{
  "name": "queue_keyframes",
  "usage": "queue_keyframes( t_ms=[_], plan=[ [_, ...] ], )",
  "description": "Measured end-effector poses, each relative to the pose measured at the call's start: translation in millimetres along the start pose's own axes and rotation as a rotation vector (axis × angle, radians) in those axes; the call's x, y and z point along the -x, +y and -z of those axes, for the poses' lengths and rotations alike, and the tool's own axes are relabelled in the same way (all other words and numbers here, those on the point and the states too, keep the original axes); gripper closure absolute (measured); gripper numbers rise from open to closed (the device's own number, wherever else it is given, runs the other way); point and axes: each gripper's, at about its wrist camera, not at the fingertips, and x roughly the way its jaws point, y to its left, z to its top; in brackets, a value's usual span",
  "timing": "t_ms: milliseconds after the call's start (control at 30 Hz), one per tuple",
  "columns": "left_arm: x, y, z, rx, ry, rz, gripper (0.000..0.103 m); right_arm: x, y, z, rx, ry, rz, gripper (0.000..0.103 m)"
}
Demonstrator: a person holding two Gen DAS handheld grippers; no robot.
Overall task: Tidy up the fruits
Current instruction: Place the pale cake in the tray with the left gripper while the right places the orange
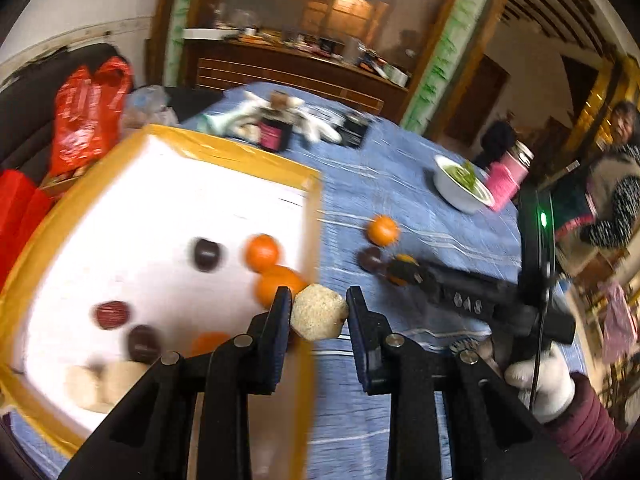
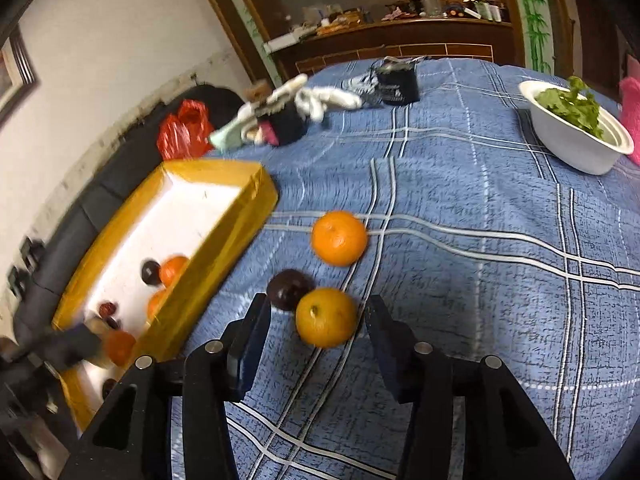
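Setting: round table under a blue plaid tablecloth [image 2: 460, 184], with a shallow yellow-rimmed box with a white floor [image 1: 224, 152] at its left edge.
Step in hand: carrying one fruit to the box while lining up on the next; judged well along, with several fruits boxed and three loose.
Left gripper [image 1: 319, 312]: black fingers clamped on a rough, tan, faceted round fruit [image 1: 319, 312], held above the box's near yellow wall, not yet over the white floor.
Right gripper [image 2: 316, 320]: jaws apart, straddling a bright orange mandarin [image 2: 326, 317] lying on the cloth; pads not touching it, gap showing on both sides.
Gloved hand [image 1: 540, 384]: white glove and dark red sleeve gripping the right tool's handle, seen from the left wrist view.
Already boxed: two mandarins [image 1: 262, 252] side by side near the right wall, three dark purple round fruits [image 1: 206, 255] scattered on the floor, pale tan fruits at the near corner.
Left on the cloth: the straddled mandarin, a dark purple fruit [image 2: 289, 289] touching its left side, a second mandarin [image 2: 339, 237] a little beyond.
Next for the left: likely needs clearing the yellow wall, lowering onto a bare patch, then releasing.
Next for the right: likely needs closing squarely on the mandarin without nudging the purple neighbour.
Risk: purple fruit rolling off if bumped by the left finger.
Bystanders: white bowl of green leaves [image 2: 576, 136] far right, well clear.
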Motion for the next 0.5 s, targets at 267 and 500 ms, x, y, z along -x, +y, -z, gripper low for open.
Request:
queue_keyframes(
  t_ms=[267,500],
  plan=[
    [9.7,60.5,-18.2,0.121,-0.029,-0.087,0.076,11.5,3.4,4.3,-0.012,-0.007,0.054,0.067],
    [5.9,100.8,-29.7,0.221,-0.02,-0.106,0.068,32.3,54.7,-4.1,0.029,-0.004,-0.081,0.067]
  ],
)
